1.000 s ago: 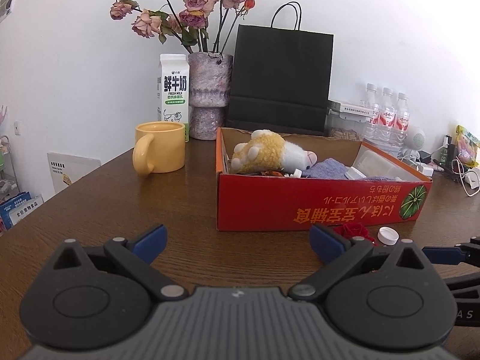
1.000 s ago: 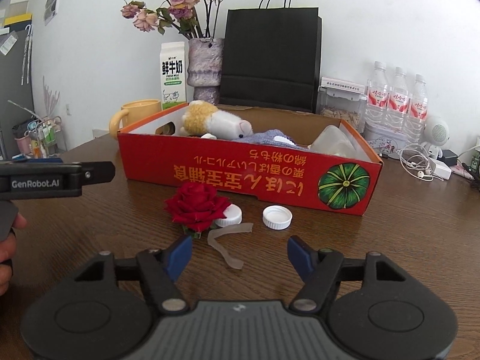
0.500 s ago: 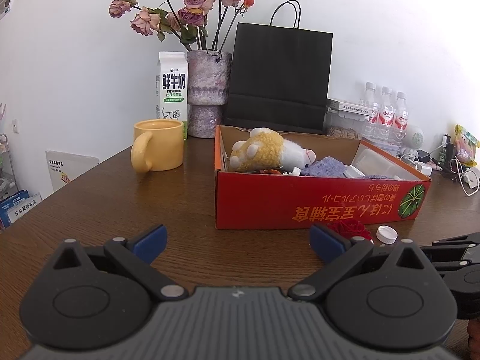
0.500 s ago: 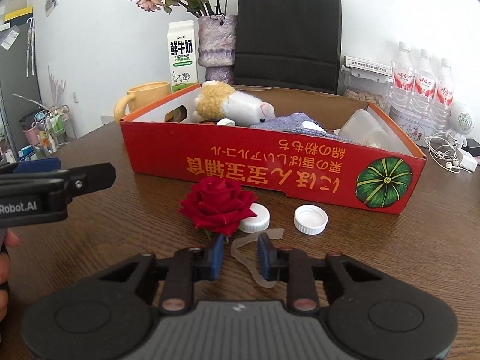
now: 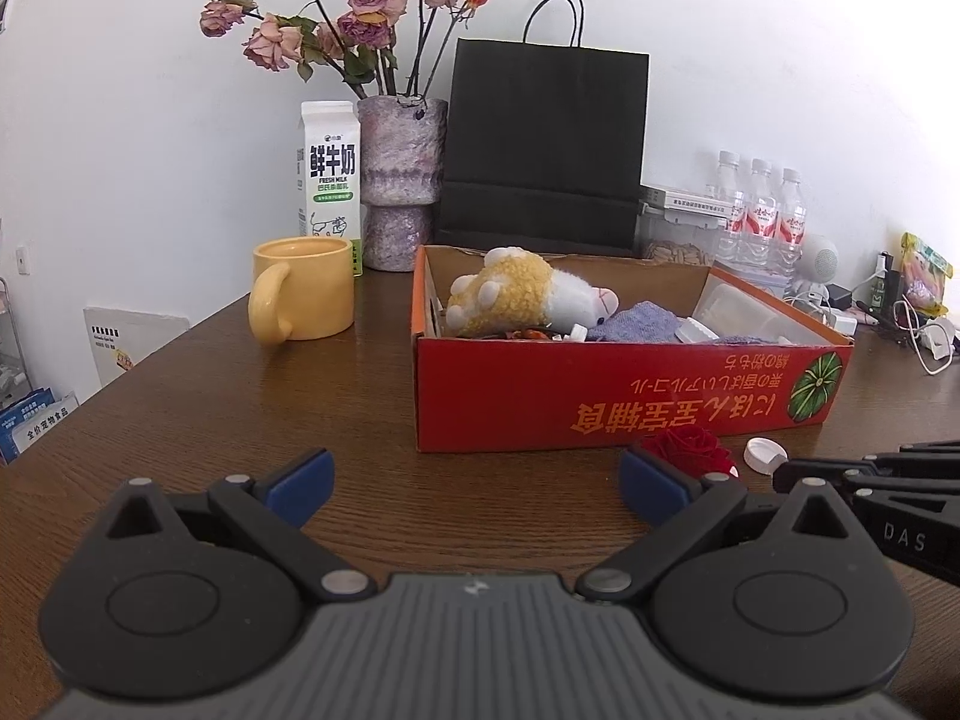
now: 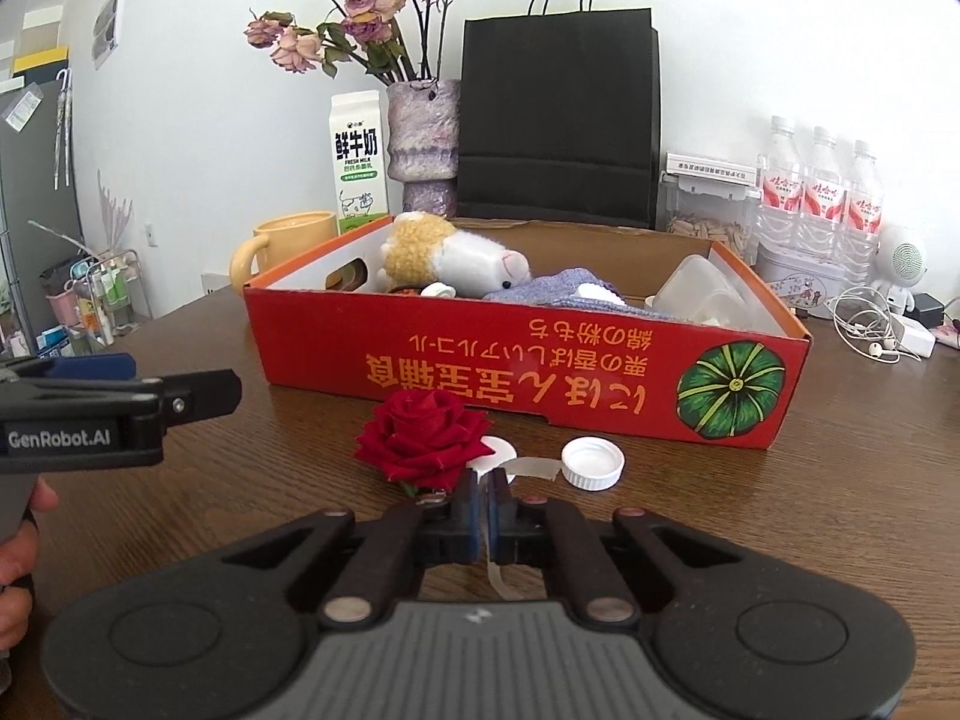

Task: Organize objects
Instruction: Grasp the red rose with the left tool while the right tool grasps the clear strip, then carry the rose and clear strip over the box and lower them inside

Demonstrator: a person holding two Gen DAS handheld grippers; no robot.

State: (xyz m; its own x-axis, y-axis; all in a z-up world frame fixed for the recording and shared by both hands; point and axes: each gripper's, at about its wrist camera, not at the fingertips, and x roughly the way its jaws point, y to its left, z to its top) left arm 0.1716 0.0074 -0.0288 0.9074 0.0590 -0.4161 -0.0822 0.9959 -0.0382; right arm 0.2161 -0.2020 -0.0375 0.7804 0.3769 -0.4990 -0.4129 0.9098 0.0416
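Plastic strip (image 6: pixel 528 467) lies on the desk (image 6: pixel 780 528) before the red box (image 6: pixel 528 372), pinched in the right hand-held gripper (image 6: pixel 483 501); its free end runs far-right. Left hand-held gripper (image 5: pixel 474 483) gapes wide, empty.

box (image 6: pixel 528 378) centre of worktop (image 6: pixel 840 480) | toy (image 6: pixel 450 258) in box | rose (image 6: pixel 426 438), two caps (image 6: pixel 591 463) just before box | mug (image 5: pixel 303 288) left of box | carton (image 5: pixel 330 174), vase (image 5: pixel 401 180), bag (image 5: pixel 543 144) behind | bottles (image 6: pixel 822 198) behind right
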